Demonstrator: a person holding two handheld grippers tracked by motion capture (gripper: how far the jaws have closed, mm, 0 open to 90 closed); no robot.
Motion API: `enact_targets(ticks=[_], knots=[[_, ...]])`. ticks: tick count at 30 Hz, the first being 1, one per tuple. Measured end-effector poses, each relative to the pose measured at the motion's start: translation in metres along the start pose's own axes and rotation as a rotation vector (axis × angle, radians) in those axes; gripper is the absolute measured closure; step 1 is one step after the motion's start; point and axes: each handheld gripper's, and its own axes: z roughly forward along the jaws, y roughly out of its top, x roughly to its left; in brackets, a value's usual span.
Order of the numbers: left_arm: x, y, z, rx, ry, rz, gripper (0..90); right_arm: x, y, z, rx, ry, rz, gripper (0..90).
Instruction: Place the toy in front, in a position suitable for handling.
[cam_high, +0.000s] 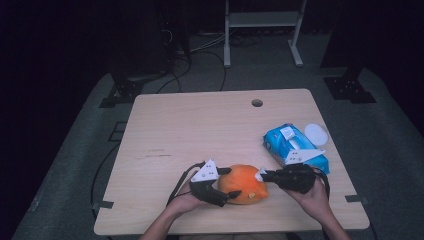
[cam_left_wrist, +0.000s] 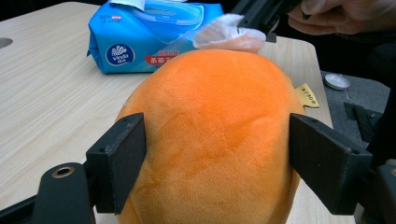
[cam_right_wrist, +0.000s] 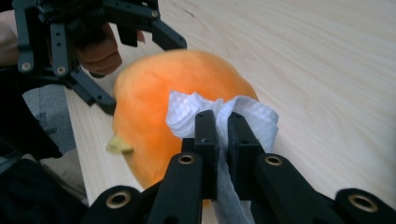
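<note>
An orange plush toy (cam_high: 246, 186) lies near the table's front edge. My left gripper (cam_high: 231, 183) holds it from the left, one black jaw pressed on each side of the toy (cam_left_wrist: 215, 107). My right gripper (cam_high: 260, 176) comes in from the right, shut on a crumpled white wipe (cam_right_wrist: 187, 109). The wipe rests against the top of the toy (cam_right_wrist: 149, 93) and also shows beyond the toy's far side as a white wad (cam_left_wrist: 226, 35). A small yellow tag (cam_left_wrist: 307, 95) sticks out of the toy's seam.
A blue pack of wet wipes (cam_high: 295, 147) with its flap lifted lies at the right of the wooden table (cam_high: 200, 130), with a white round lid (cam_high: 316, 132) beside it. A cable hole (cam_high: 257, 103) is near the far edge. Stands and cables are on the floor behind.
</note>
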Motion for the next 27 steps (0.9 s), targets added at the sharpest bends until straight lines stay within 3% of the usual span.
enact_targets(ticks=[3,4,6,7,10,13,16,18,20,24,26,27], knots=[[-0.003,0.001,0.002,0.01,-0.003,0.021,21.0,0.001,-0.001,-0.001,-0.001,0.002,0.0,83.7],[-0.006,0.003,0.003,0.02,-0.003,0.041,20.8,0.009,0.004,-0.001,-0.006,0.002,-0.029,83.7],[-0.007,0.003,0.004,0.022,0.0,0.047,20.8,0.012,0.006,0.0,-0.012,0.013,-0.037,83.7],[-0.008,0.003,0.004,0.026,0.001,0.061,20.8,0.022,0.012,0.004,-0.03,0.038,-0.069,83.7],[-0.01,0.004,0.004,0.033,0.003,0.074,20.0,0.03,0.017,0.008,-0.02,0.023,-0.11,83.7],[-0.006,0.006,0.001,0.027,-0.007,0.05,17.5,0.028,0.015,0.01,-0.007,0.015,-0.105,83.8],[0.002,0.008,-0.004,0.025,0.017,-0.033,10.7,0.023,0.012,0.008,-0.009,0.014,-0.093,83.7],[0.006,0.004,-0.003,0.037,-0.002,-0.087,9.6,0.021,0.011,0.007,-0.013,0.013,-0.082,83.6],[0.007,-0.001,0.002,0.08,-0.033,-0.127,7.8,0.019,0.009,0.006,-0.012,0.018,-0.074,83.6],[0.006,-0.004,0.008,0.094,-0.038,-0.149,8.2,0.019,0.009,0.007,-0.008,0.012,-0.074,83.5],[0.006,-0.003,0.005,0.09,-0.033,-0.132,20.3,0.02,0.009,0.007,-0.008,0.01,-0.073,83.5],[0.005,-0.001,0.002,0.072,-0.017,-0.095,25.5,0.021,0.01,0.007,-0.016,0.007,-0.075,83.5]])
